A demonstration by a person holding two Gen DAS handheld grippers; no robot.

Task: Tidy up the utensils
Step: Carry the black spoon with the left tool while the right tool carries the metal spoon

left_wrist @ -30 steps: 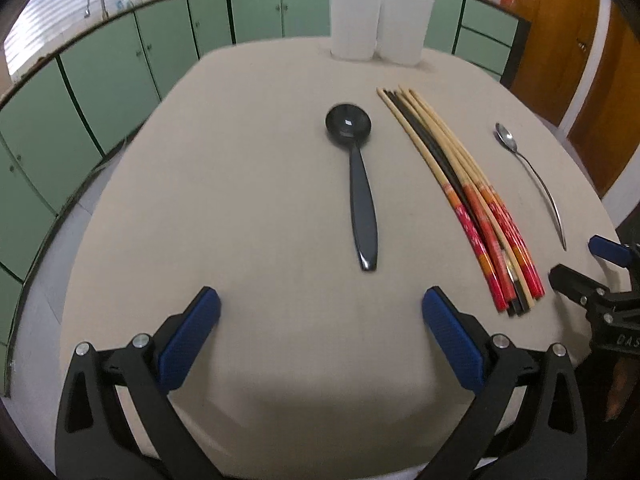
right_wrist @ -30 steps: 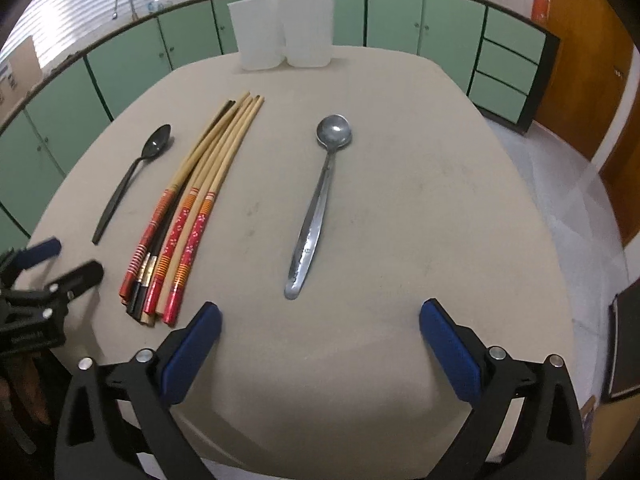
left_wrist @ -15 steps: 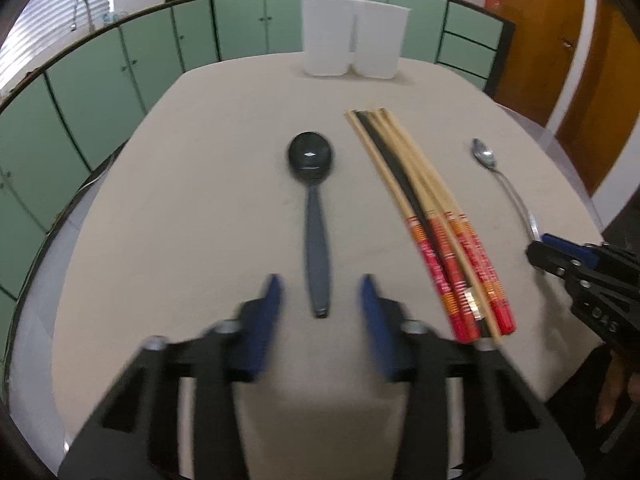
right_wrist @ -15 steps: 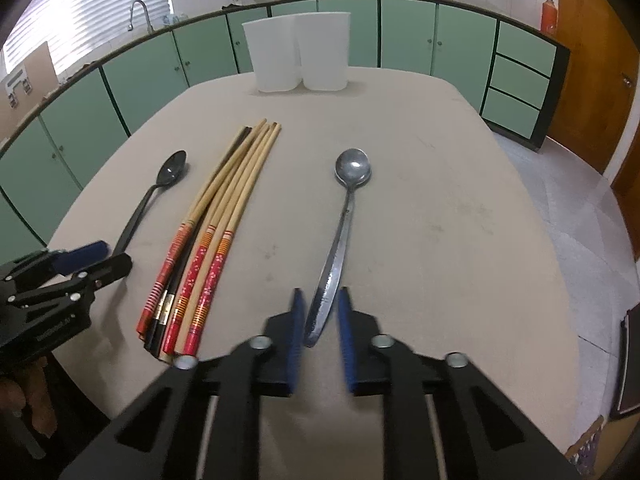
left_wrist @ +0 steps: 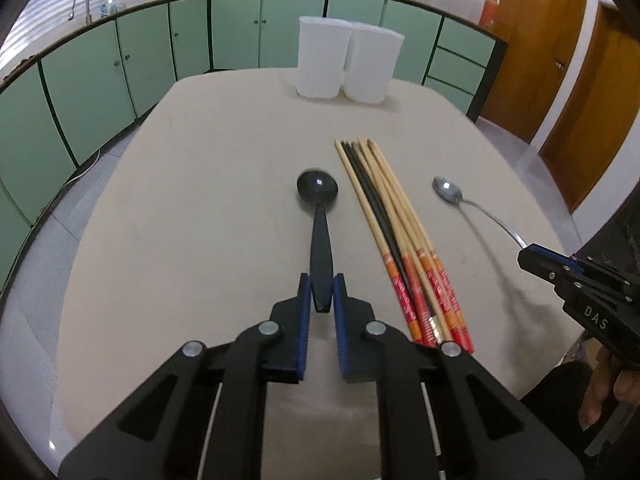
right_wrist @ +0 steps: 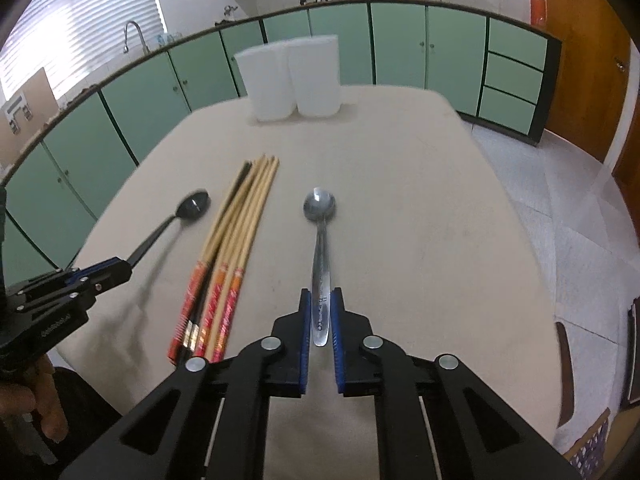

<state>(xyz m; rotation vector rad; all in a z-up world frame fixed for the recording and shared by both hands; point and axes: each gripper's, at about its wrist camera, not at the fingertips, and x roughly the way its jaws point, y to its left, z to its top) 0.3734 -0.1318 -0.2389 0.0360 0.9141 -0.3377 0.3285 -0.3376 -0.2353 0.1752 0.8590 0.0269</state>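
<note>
Left tool (left_wrist: 321, 292) clenching black spoon (left_wrist: 319, 216) by handle end | right tool (right_wrist: 320, 312) clenching metal spoon (right_wrist: 320, 240) likewise | bowls pointing toward far white cups (left_wrist: 348, 64), suiting lift-and-drop.

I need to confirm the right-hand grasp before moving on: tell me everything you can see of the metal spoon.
The metal spoon is a slim, shiny, steel-looking piece with an oval bowl facing up and a long flat handle bearing faint stamped marks. Its handle end sits between the blue pads of the right claw, which is shut on it. The bowl points away toward the white containers, right of the chopsticks. It casts a shadow on the beige table, so it looks raised.
</note>
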